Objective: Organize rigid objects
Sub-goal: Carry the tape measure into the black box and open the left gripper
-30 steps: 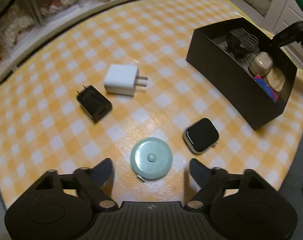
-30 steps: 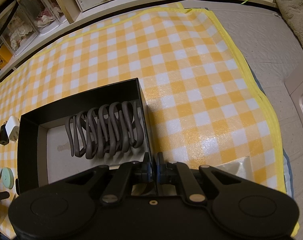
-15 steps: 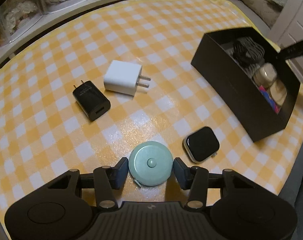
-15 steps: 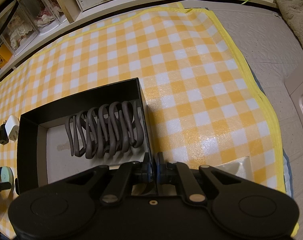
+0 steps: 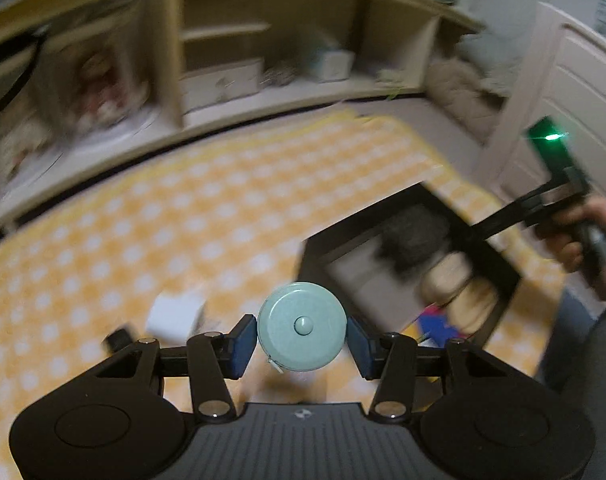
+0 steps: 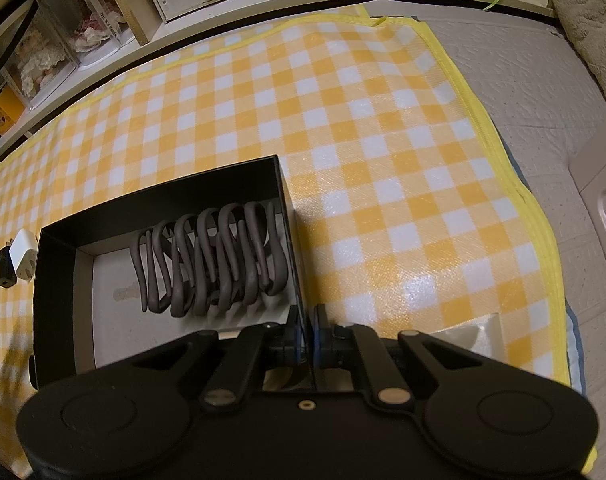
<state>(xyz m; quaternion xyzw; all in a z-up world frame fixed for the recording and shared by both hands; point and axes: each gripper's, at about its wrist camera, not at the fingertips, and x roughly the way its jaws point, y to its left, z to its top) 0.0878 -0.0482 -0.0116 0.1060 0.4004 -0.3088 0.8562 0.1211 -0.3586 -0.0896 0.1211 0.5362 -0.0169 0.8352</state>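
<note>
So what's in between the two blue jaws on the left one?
A round green tape measure, clamped by the left gripper, seen in the left wrist view.

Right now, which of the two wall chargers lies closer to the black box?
The white charger. It sits right beside the black box wall, while the black charger lies on its far side, further out.

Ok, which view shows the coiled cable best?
Right wrist: the cable lies sharp and whole inside the black box. Left wrist shows it only as a dark motion-blurred patch in the box's far corner.
</note>
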